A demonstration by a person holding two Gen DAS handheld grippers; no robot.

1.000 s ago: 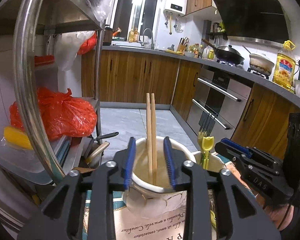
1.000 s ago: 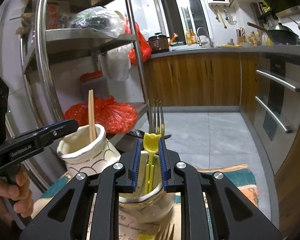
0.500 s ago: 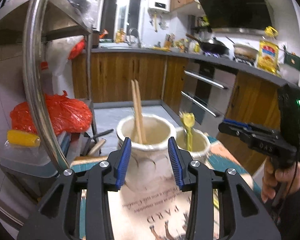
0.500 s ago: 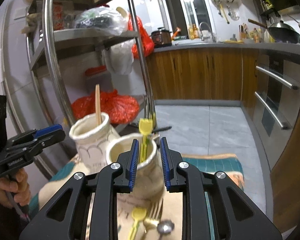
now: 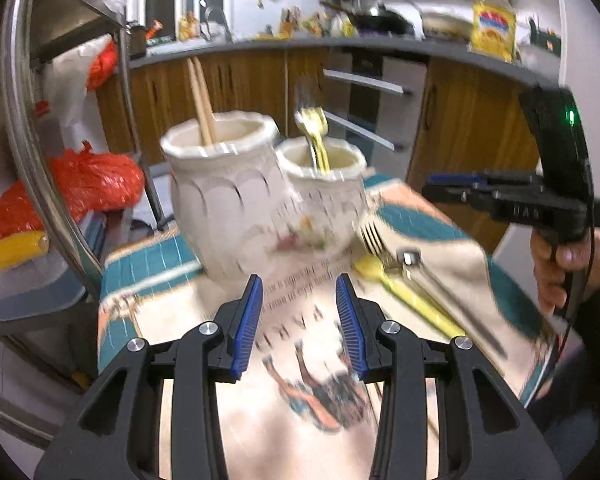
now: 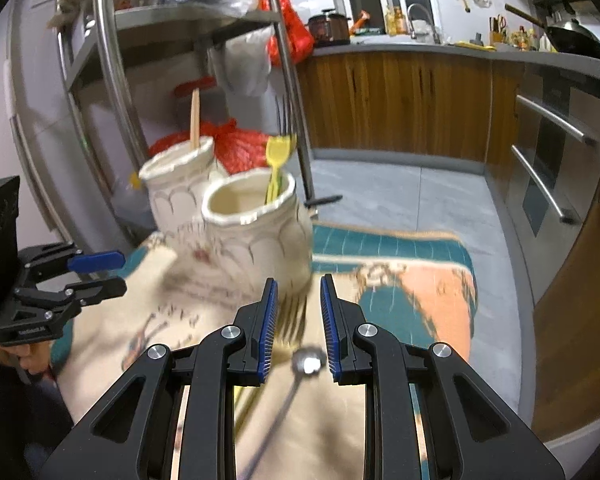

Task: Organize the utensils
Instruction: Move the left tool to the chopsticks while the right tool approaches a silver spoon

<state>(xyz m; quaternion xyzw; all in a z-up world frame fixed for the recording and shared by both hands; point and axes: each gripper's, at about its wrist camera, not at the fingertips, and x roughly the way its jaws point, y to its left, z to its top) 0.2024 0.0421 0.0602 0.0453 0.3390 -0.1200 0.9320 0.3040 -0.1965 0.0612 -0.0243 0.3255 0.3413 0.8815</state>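
- The left hand-held gripper [image 5: 299,320] points forward and downward; its blue-padded jaws stand apart with nothing between them. Its jaws have just been opening.
- The right hand-held gripper [image 6: 299,316] tilts down likewise, jaws parted a narrower way, the pads pressing on nothing.
- From the left wrist view, the right hand [image 5: 568,264] wraps the black grip of its hand-held gripper at the right edge, with a dark sleeve behind it.
- From the right wrist view, the left hand [image 6: 4,354] shows only in part at the lower left edge, under its hand-held gripper's black body, whose two fingers stand apart.
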